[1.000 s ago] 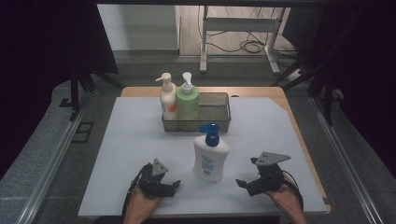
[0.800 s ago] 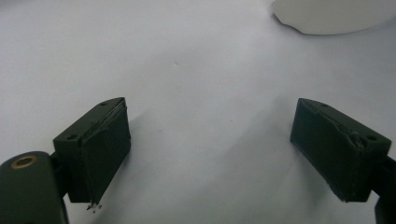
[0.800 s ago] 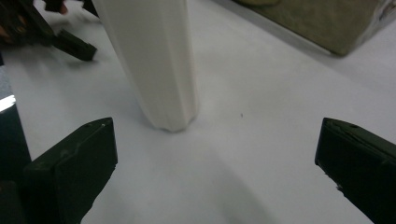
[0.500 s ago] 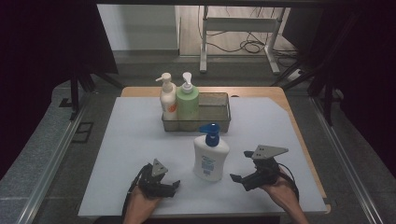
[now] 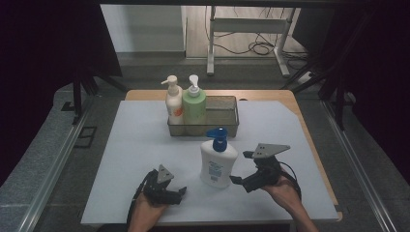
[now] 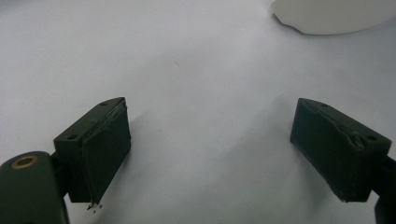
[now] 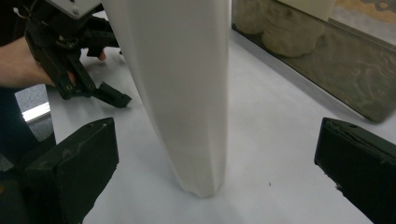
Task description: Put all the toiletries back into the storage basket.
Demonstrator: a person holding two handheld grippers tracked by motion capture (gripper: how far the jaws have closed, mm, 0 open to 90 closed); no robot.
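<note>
A white pump bottle [image 5: 217, 163] with a blue pump head stands upright on the white mat. My right gripper [image 5: 240, 168] is open just to its right, jaws turned toward it and a little apart from it. In the right gripper view the bottle [image 7: 182, 93] rises close ahead, left of centre between the open jaws, untouched by either. My left gripper [image 5: 180, 193] rests low on the mat, left of the bottle, open and empty. In the left gripper view the bottle's base [image 6: 327, 14] shows at the top right, beyond the wide-apart jaws.
A metal mesh basket [image 5: 225, 121] stands behind the bottle. It holds a cream pump bottle [image 5: 173, 102] and a green pump bottle [image 5: 194, 105] at its left end. The mat [image 5: 135, 140] lies on a wooden table [image 5: 300, 125]. The left gripper [image 7: 74, 60] shows beyond the bottle in the right gripper view.
My right gripper has moved left toward the white bottle and lifted slightly. The left gripper and the bottle have stayed where they were.
</note>
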